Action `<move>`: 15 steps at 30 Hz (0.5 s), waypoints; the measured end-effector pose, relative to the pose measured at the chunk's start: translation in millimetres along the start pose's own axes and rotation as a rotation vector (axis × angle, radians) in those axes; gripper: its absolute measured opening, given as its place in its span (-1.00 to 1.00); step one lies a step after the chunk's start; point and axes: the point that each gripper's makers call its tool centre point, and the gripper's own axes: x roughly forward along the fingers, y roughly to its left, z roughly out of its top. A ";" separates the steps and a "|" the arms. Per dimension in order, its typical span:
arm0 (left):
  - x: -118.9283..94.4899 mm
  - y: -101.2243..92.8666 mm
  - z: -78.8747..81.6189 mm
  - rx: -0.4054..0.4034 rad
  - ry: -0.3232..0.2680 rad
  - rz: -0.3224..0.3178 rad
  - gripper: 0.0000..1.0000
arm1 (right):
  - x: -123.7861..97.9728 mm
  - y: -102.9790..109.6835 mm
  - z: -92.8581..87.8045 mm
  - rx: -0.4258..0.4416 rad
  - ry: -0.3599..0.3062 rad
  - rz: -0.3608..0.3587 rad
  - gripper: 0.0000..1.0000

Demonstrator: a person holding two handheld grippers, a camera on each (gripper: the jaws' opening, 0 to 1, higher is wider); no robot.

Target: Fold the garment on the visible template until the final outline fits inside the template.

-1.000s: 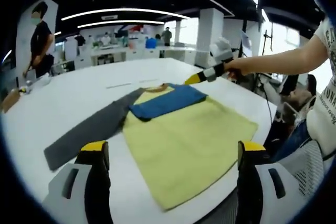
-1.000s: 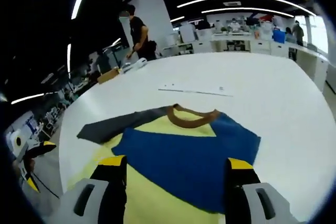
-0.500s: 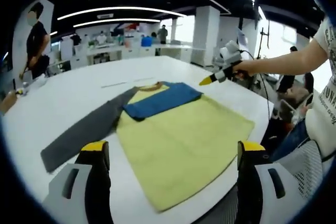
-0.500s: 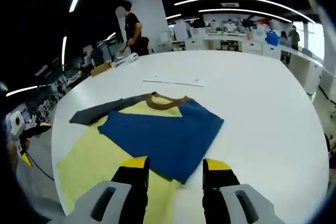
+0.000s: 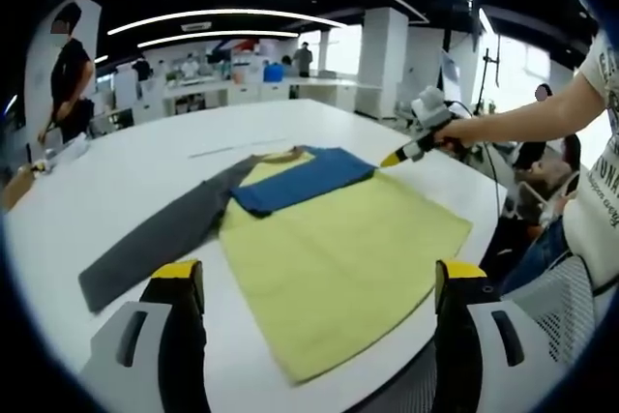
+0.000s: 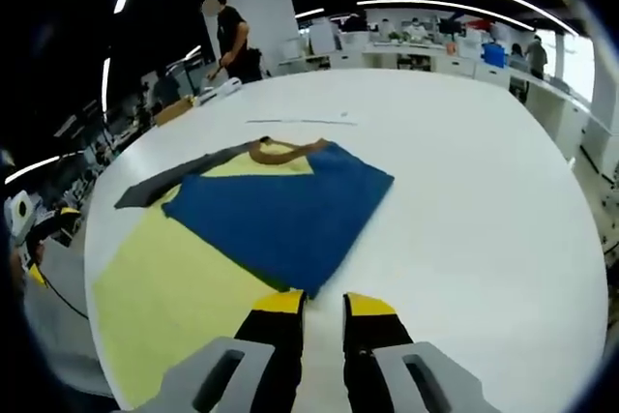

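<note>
A garment lies flat on the white table (image 5: 116, 181). Its yellow body (image 5: 338, 239) faces me, and a blue sleeve (image 5: 300, 179) is folded across the chest below the brown collar (image 5: 280, 155). A grey sleeve (image 5: 155, 239) stretches out to the left. My left gripper (image 5: 317, 282) hovers wide open over the hem, holding nothing. A hand holds my right gripper (image 5: 395, 158) at the garment's right edge. In the right gripper view its fingers (image 6: 324, 305) are almost together, with the corner of the blue sleeve (image 6: 280, 210) just ahead of the tips. The yellow body (image 6: 164, 297) lies to their left.
Thin line marks (image 6: 300, 121) run across the table beyond the collar. A person in dark clothes (image 5: 66, 74) stands at the far left of the table. A mesh chair (image 5: 571, 307) and the operator's arm (image 5: 522, 123) are on the right. The table edge (image 5: 406, 355) is close below the hem.
The right gripper's jaws have gone from wide apart to nearly together while it drew back from over the blue sleeve to its corner. The left gripper has stayed open and almost still.
</note>
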 end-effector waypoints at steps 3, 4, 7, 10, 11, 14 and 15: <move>0.3 2.7 -1.8 0.002 0.005 0.004 0.91 | 5.6 -1.7 -2.3 0.005 0.008 -0.009 -0.90; 0.5 3.0 -2.0 0.001 0.004 0.005 0.91 | 7.2 -1.1 -3.6 0.000 0.011 -0.015 -0.92; 0.2 4.2 0.7 -0.015 -0.017 0.004 0.90 | 9.7 -0.1 -5.8 -0.011 0.017 -0.021 -0.98; -0.2 5.5 -1.4 -0.015 -0.011 0.011 0.89 | 9.7 1.8 -6.1 -0.001 0.015 -0.013 -0.98; -0.4 5.8 -1.9 -0.014 -0.009 0.012 0.88 | 9.3 3.6 -5.0 0.006 0.009 -0.004 -0.98; -1.2 5.8 -4.3 -0.013 -0.003 0.013 0.88 | 6.8 6.4 -4.2 0.022 -0.001 0.008 -0.94; -1.1 5.5 -4.9 -0.014 -0.002 0.013 0.87 | 7.1 7.2 -5.4 0.026 0.002 0.016 -0.90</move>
